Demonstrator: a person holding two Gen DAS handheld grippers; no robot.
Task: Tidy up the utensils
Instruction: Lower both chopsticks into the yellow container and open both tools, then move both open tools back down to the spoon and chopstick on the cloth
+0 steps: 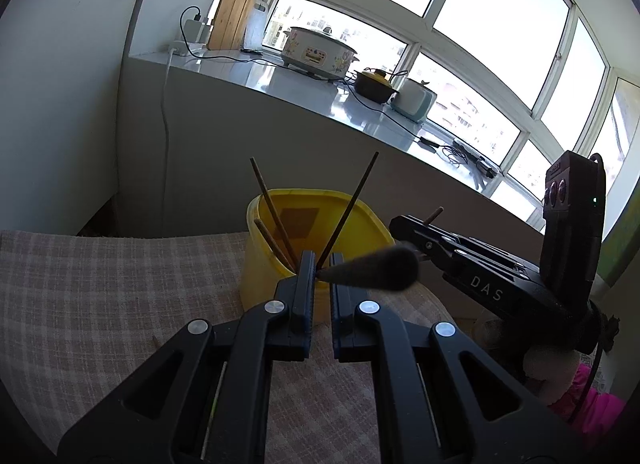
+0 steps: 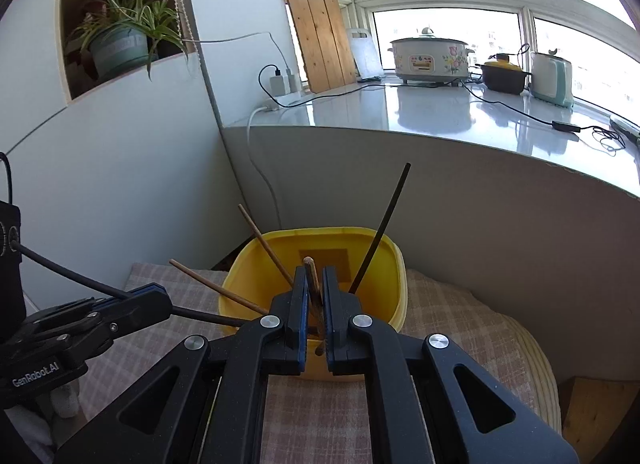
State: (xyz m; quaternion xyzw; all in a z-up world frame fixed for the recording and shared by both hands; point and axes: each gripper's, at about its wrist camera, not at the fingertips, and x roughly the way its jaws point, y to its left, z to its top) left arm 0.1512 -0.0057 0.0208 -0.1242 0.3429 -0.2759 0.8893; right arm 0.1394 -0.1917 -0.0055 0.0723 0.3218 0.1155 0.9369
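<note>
We have each tool clamped on a chopstick over the yellow tub (image 2: 360, 240) on the checked surface (image 1: 100, 284), the left tool (image 1: 320, 264) pinching a dark chopstick (image 1: 370, 270), the right tool (image 2: 316, 288) a brown chopstick (image 2: 311, 276); light, stiff and slippery, they are likely best gripped mid-shaft.

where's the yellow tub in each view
Left wrist view: the yellow tub sits at centre, just past the left claw, on the checked cloth.
Right wrist view: the tub is at lower centre, right behind the right claw, which is shut on a brown chopstick.
Shared landmark: the black chopstick leaning on the tub's right side.
</note>
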